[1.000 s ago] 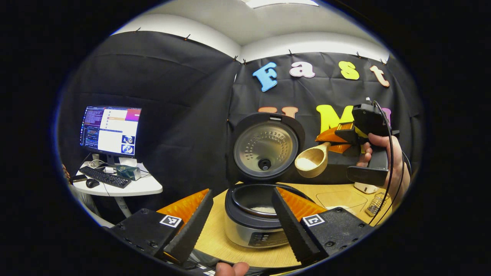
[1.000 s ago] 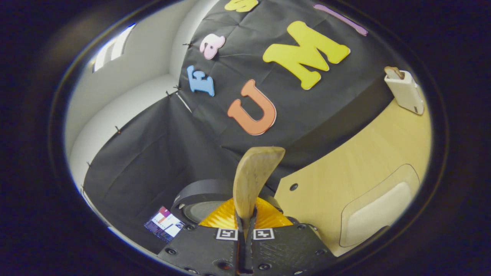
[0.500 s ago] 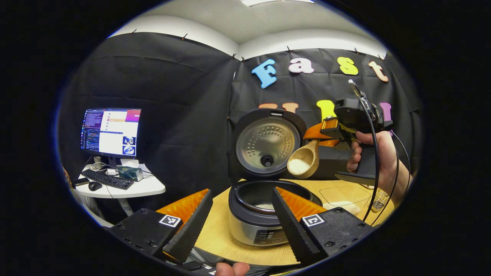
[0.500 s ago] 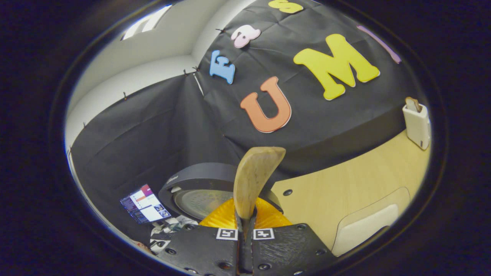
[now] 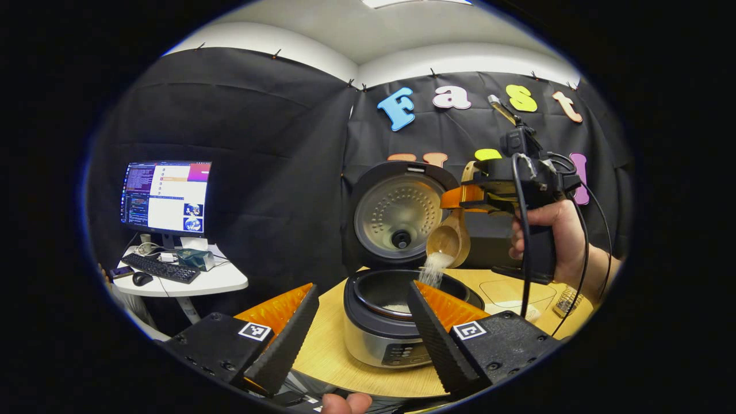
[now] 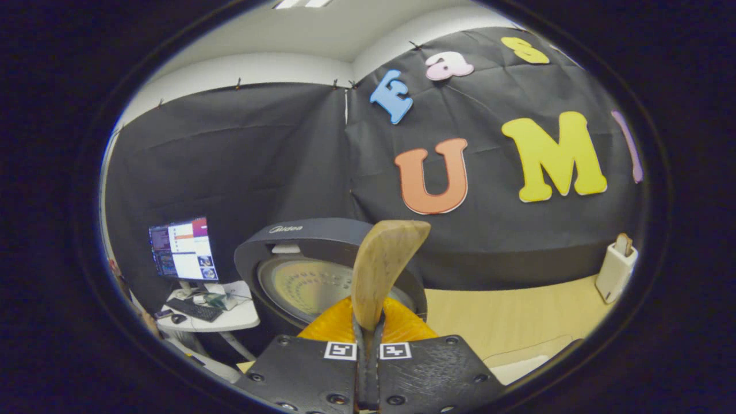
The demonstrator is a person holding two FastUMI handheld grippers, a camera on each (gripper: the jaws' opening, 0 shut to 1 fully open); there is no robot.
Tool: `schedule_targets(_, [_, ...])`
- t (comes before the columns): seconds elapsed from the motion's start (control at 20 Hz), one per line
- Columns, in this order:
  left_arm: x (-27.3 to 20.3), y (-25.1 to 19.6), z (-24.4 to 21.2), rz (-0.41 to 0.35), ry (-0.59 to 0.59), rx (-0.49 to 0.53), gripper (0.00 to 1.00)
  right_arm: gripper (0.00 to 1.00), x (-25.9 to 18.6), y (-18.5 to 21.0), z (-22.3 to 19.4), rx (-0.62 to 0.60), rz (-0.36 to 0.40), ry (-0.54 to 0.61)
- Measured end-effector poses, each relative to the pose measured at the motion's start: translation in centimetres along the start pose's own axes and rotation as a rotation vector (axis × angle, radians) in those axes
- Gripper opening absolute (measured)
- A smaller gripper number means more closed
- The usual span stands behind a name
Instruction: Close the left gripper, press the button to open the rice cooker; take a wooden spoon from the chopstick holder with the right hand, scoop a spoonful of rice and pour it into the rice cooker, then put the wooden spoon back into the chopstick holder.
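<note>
Right tongs (image 5: 460,198) clamped on wooden spoon (image 5: 449,238), bowl tipped over rice cooker (image 5: 397,322) pot, rice falling in. Chopstick holder (image 6: 614,269) lies far right on bench. Left tongs (image 5: 359,330) apart, idle.

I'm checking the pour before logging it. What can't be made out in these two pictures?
- Rice level in the rice cooker: left gripper view, its rim and a left gripper finger hide most of it.
- Wooden spoon bowl: right gripper view, hidden behind the right gripper.
- Control panel markings: too small.
</note>
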State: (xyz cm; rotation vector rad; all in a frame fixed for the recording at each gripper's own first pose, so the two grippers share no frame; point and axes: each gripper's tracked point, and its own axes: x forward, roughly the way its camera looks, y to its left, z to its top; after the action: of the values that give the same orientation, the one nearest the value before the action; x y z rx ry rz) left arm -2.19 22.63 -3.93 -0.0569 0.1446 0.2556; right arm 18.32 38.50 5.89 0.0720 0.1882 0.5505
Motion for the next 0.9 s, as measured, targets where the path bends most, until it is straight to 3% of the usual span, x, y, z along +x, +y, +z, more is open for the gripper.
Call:
schedule_targets(0.25, [-0.3,-0.2,0.5,-0.001,-0.004,-0.005,0.99,0.00,0.1,2.0,-1.0,-0.183,0.011,0.023])
schedule_targets(0.6, [-0.6,-0.8,1.0,-0.016,-0.014,-0.005,0.99,0.00,-0.5,3.3,-0.1,-0.336,0.002,-0.020])
schedule_targets(0.75, [-0.8,-0.7,1.2,-0.014,-0.022,-0.011,0.99,0.00,-1.1,3.4,0.2,-0.331,0.010,-0.025])
schedule_targets(0.9, [-0.9,-0.8,1.5,-0.015,-0.031,-0.025,0.99,0.00,-2.0,2.8,0.9,-0.238,0.021,-0.042])
